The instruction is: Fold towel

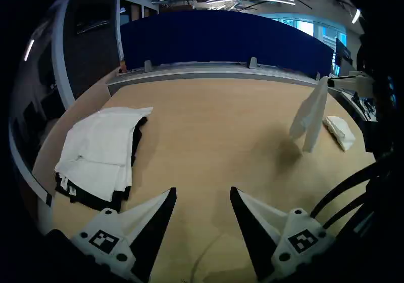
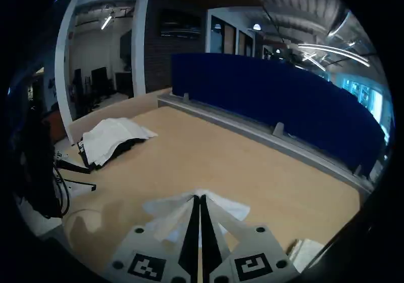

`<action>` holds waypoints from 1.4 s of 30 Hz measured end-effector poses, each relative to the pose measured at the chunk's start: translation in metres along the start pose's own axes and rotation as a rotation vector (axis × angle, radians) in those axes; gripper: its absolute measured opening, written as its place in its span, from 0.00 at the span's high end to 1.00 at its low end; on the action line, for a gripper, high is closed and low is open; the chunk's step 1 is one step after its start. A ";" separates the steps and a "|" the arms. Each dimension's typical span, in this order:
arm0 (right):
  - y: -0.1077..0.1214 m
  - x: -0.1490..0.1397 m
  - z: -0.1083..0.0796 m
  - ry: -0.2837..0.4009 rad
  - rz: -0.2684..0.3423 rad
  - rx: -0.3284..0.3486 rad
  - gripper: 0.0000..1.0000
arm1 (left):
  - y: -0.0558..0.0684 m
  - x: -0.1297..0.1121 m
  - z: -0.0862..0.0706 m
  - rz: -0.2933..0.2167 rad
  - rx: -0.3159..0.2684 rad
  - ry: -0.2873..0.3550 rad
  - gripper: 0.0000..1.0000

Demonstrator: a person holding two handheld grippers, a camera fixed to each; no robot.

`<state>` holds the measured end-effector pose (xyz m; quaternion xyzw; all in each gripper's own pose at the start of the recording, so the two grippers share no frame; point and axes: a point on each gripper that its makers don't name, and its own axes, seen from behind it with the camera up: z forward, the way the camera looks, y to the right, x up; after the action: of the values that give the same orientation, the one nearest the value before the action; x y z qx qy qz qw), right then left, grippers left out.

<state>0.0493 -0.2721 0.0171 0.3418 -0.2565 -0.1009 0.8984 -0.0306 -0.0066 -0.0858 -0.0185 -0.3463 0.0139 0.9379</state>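
Wooden table (image 1: 217,126) seen from its near edge in the left gripper view and from one end in the right gripper view (image 2: 212,156). A blue divider (image 1: 222,38) stands along the far edge, on a grey rail, and runs off to the right in the right gripper view (image 2: 283,101).

A stack (image 1: 101,149) of white cloths over black ones lies at the table's left edge, the white top layer rumpled. In the right gripper view it sits at the far left corner (image 2: 108,136).

The towel (image 1: 310,116), white, hangs off the table near its right edge, pinched at the top and drooping in a long narrow fold, with its shadow on the wood below. In the right gripper view it bunches out on both sides of the fingertips (image 2: 230,209).

A small folded white cloth (image 1: 341,131) lies on the table at the right edge, just beside the hanging towel. It appears at the lower right of the right gripper view (image 2: 305,252).

The right gripper (image 2: 199,198) has its fingers pressed together with the towel between them; it appears at the towel's top edge in the left gripper view (image 1: 329,81). The left gripper (image 1: 202,189) is spread wide with nothing between its fingers, over the near edge.
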 end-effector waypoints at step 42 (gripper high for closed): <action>0.237 -0.005 -0.070 -0.021 0.043 -0.289 0.98 | 0.012 0.003 -0.001 0.025 -0.007 0.000 0.22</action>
<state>0.0830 -0.0541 0.1288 0.2021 -0.2559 -0.1209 0.9376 -0.0279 0.0052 -0.0857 -0.0261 -0.3458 0.0246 0.9376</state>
